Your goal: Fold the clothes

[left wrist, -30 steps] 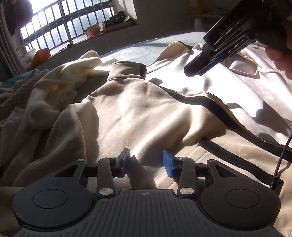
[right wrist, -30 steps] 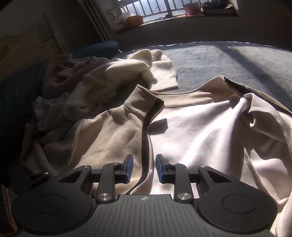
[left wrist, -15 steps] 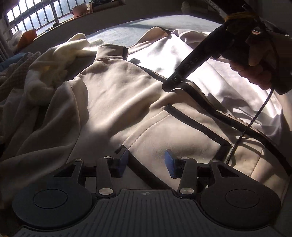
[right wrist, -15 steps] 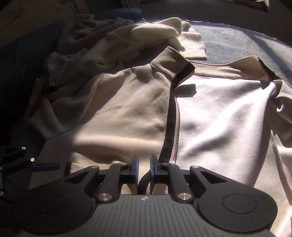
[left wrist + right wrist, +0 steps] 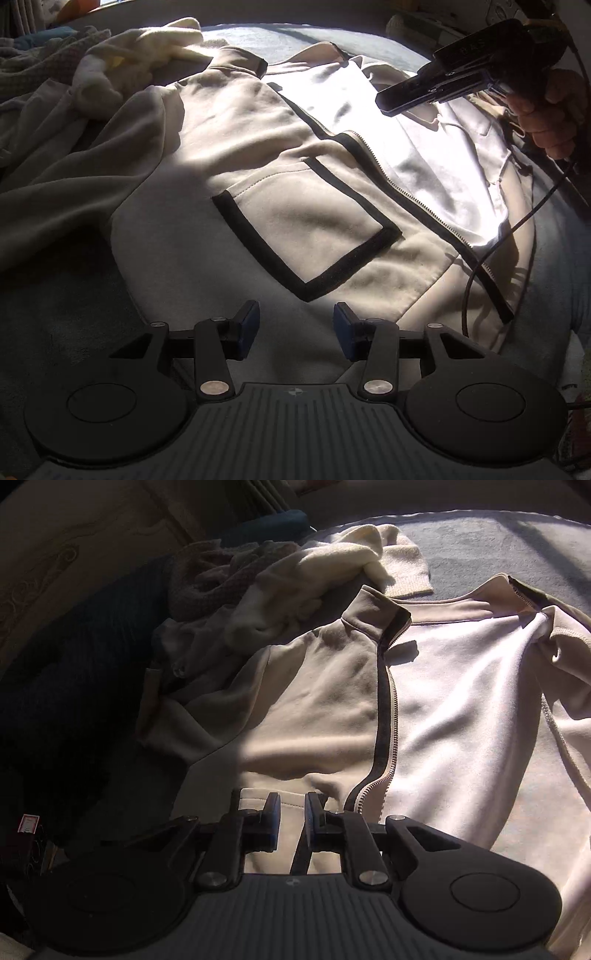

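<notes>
Jacket [image 5: 280, 155], beige with black trim, lies spread face up on a blue-grey bed [image 5: 303, 37], its front unzipped and one panel turned back so the pale lining [image 5: 461, 709] faces the sunlight.

Left hand-held gripper [image 5: 295, 330]: nearest the camera, above the jacket's lower hem area. Jaws stand apart with nothing between the blue pads [image 5: 247, 328]; bed cover and hem show through the gap. No contact with the cloth can be seen.

Just beyond it: a patch pocket [image 5: 306, 221] edged in black, flat on the jacket front. A black-bordered zipper [image 5: 391, 177] runs diagonally past the pocket toward the collar [image 5: 236, 61].

Right hand-held gripper [image 5: 291, 823]: low over the jacket beside the lower run of the zipper. Jaws narrowly apart, having just reopened slightly after closing. A dark strip of cloth shows in the gap beneath them; the pads do not visibly press on it. In the left view this gripper [image 5: 388, 101] is held by a hand [image 5: 550, 118] above the turned-back lining, clear of the fabric, a black cable [image 5: 517, 229] trailing from it across the hem.

Beyond the collar: a cream sweater [image 5: 332, 565] and a heap of other clothes [image 5: 221, 576], touching the jacket's far shoulder.
</notes>
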Tool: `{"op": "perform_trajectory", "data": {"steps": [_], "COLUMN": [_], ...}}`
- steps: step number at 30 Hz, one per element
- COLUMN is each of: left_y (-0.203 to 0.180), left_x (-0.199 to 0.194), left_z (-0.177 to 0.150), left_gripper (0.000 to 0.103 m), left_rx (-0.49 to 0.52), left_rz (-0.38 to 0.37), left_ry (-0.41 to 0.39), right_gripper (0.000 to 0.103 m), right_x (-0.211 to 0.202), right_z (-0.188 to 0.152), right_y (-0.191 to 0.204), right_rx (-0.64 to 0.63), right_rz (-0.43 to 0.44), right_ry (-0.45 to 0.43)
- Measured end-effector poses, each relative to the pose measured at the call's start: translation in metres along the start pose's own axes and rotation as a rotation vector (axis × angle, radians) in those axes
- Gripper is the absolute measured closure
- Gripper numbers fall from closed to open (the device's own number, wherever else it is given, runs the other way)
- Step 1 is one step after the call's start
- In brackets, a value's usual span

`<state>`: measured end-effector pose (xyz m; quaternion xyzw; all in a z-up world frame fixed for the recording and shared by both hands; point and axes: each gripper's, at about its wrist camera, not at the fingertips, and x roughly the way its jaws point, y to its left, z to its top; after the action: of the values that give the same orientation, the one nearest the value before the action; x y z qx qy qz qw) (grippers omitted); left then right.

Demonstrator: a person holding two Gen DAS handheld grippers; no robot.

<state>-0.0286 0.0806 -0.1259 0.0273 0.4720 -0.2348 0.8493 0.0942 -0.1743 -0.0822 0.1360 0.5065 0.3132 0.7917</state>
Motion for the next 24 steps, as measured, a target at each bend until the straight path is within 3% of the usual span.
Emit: {"op": "perform_trajectory", "data": {"steps": [4, 8, 12, 14, 15, 18, 24], "left_y": [0.002, -0.003, -0.004, -0.001, 0.001, 0.008, 0.037], "left_x": [-0.002, 0.004, 0.002, 0.000, -0.002, -0.014, -0.046], "left_z": [-0.019, -0.037, -0.043, -0.044, -0.044, -0.046, -0.069], "left_gripper": [0.059, 0.059, 0.058, 0.058, 0.058, 0.058, 0.058], "left_rx": [0.001, 0.035, 0.048, 0.031, 0.020, -0.035, -0.265], "left_rz": [-0.082, -0.090, -0.101, -0.110, -0.111, -0.101, -0.107], "left_ry": [0.020, 0.049, 0.034, 0.032, 0.031, 0.029, 0.060], "right_gripper": [0.087, 0.086, 0.086, 0.077, 0.072, 0.070, 0.070], "right_x": [-0.019, -0.019, -0.022, -0.025, -0.026, -0.029, -0.025], "right_z": [-0.055, -0.111, -0.135, -0.140, -0.141, -0.145, -0.165], "right_y": [-0.014, -0.017, -0.013, -0.011, -0.011, -0.009, -0.013], "right_rx": [0.063, 0.100, 0.101, 0.103, 0.106, 0.102, 0.139], "right_rz": [-0.048, -0.124, -0.140, -0.135, -0.134, -0.138, -0.113], "right_ry": [0.021, 0.041, 0.061, 0.077, 0.095, 0.134, 0.206]}}
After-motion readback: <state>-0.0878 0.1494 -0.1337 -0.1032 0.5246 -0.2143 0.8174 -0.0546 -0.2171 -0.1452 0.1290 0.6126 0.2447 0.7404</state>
